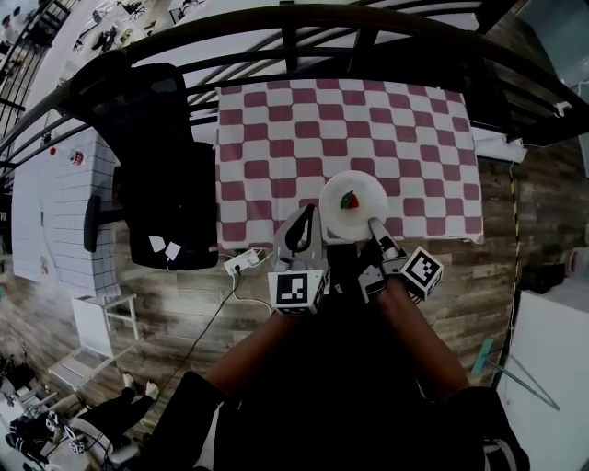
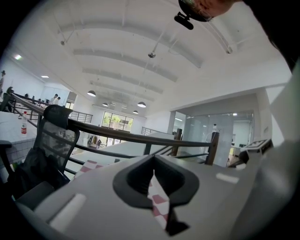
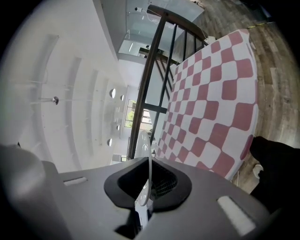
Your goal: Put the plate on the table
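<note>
A white plate (image 1: 364, 188) with a small red and green fruit (image 1: 350, 200) on it is over the near edge of the table (image 1: 276, 138), which has a red and white checked cloth. My right gripper (image 1: 375, 224) is shut on the plate's near rim. In the right gripper view the plate (image 3: 148, 154) shows edge-on between the pads of my right gripper (image 3: 147, 187). I cannot tell if the plate rests on the cloth. My left gripper (image 1: 299, 232) hangs just left of the plate at the table edge. It is shut and holds nothing, as the left gripper (image 2: 155, 187) view shows.
A black office chair (image 1: 156, 166) stands against the table's left side. A dark railing (image 1: 322, 28) runs behind the table. A white power strip (image 1: 244, 262) with a cable lies on the wooden floor near my left gripper. A white tiled table (image 1: 55, 202) is far left.
</note>
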`<action>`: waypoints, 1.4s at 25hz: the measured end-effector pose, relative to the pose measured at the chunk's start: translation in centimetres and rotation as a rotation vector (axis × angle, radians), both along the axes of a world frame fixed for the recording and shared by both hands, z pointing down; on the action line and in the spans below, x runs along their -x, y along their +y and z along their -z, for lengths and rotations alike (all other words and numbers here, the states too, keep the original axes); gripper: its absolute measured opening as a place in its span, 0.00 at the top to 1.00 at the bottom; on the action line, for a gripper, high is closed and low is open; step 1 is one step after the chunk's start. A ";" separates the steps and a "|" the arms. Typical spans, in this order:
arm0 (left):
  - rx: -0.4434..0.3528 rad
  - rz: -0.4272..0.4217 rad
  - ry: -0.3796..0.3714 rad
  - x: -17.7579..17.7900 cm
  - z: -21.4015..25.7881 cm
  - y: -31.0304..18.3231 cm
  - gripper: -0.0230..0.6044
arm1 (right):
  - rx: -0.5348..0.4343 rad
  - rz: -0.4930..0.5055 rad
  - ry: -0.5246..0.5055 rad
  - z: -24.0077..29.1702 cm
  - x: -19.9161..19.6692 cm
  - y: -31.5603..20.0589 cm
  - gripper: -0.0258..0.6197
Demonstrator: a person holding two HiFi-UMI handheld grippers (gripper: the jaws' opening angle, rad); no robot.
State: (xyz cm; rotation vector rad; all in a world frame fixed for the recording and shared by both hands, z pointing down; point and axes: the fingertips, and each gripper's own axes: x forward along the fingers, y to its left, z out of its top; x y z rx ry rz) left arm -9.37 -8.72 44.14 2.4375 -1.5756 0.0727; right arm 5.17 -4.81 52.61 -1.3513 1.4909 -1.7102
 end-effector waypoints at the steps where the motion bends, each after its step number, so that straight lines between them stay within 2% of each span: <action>1: -0.004 0.000 -0.006 -0.2 0.1 -0.6 0.95 | -0.008 0.017 -0.007 0.0 0.1 -0.7 0.94; 4: -0.012 0.000 -0.032 -0.9 0.0 -2.4 0.95 | -0.019 0.058 0.001 -0.2 -0.3 -2.5 0.94; 9: 0.020 0.023 -0.023 -2.0 -1.0 -5.5 0.95 | -0.071 0.100 0.001 -0.2 -1.0 -5.7 0.95; 15: 0.010 0.020 -0.016 -4.2 -1.2 -8.9 0.95 | -0.021 0.126 0.017 -1.9 -3.2 -8.6 0.95; 20: 0.004 0.019 -0.014 -5.7 -1.2 -10.8 0.95 | -0.075 0.127 -0.041 -1.6 -4.0 -11.3 0.95; 24: 0.017 0.030 -0.034 -6.5 -1.9 -12.6 0.95 | -0.077 0.145 -0.032 -3.2 -5.1 -13.0 0.95; 27: 0.024 0.032 -0.054 -6.7 -2.2 -13.3 0.95 | -0.034 0.161 -0.005 -4.8 -6.0 -13.3 0.95; 30: 0.043 0.048 -0.044 -7.0 -2.5 -14.0 0.95 | -0.066 0.174 -0.024 -5.5 -6.3 -14.3 0.95; 35: 0.075 0.081 -0.045 -7.7 -3.5 -15.3 0.95 | -0.047 0.216 0.019 -8.3 -7.7 -15.2 0.95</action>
